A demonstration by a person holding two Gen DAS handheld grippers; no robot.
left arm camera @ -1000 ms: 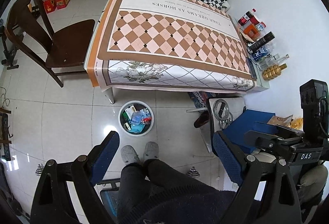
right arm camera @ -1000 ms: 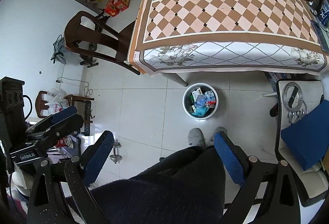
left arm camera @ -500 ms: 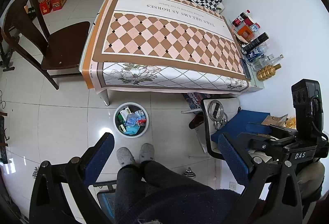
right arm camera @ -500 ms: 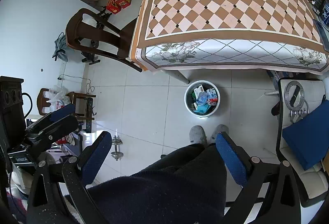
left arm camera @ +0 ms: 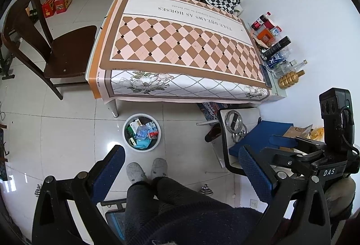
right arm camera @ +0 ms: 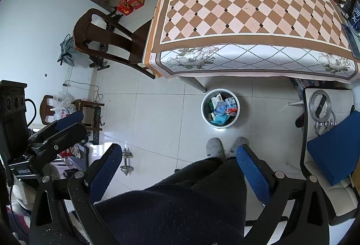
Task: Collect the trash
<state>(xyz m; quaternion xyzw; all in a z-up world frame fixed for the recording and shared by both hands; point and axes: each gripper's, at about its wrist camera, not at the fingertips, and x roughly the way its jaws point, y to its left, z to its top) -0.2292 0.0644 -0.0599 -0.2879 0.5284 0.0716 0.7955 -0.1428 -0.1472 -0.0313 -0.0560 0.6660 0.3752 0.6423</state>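
A round white trash bin (left arm camera: 127, 126) stands on the tiled floor in front of the table, filled with several wrappers and packets (left arm camera: 141, 132). It also shows in the right wrist view (right arm camera: 205, 114). My left gripper (left arm camera: 181, 164) is open and empty, held high above the person's lap, well above and short of the bin. My right gripper (right arm camera: 176, 161) is open and empty at about the same height. The right gripper's body shows at the right of the left wrist view (left arm camera: 315, 155). The tablecloth (left arm camera: 180, 42) on the table carries no loose items.
A dark wooden chair (left arm camera: 56, 47) stands left of the table. Bottles and cans (left arm camera: 276, 51) line the wall at the table's right end. A white chair with a blue cushion (left arm camera: 261, 139) is on the right. Small dumbbells (right arm camera: 126, 161) lie on the floor.
Both grippers have drawn back and risen a little, so the table and bin sit slightly farther off. Both stay open and empty.
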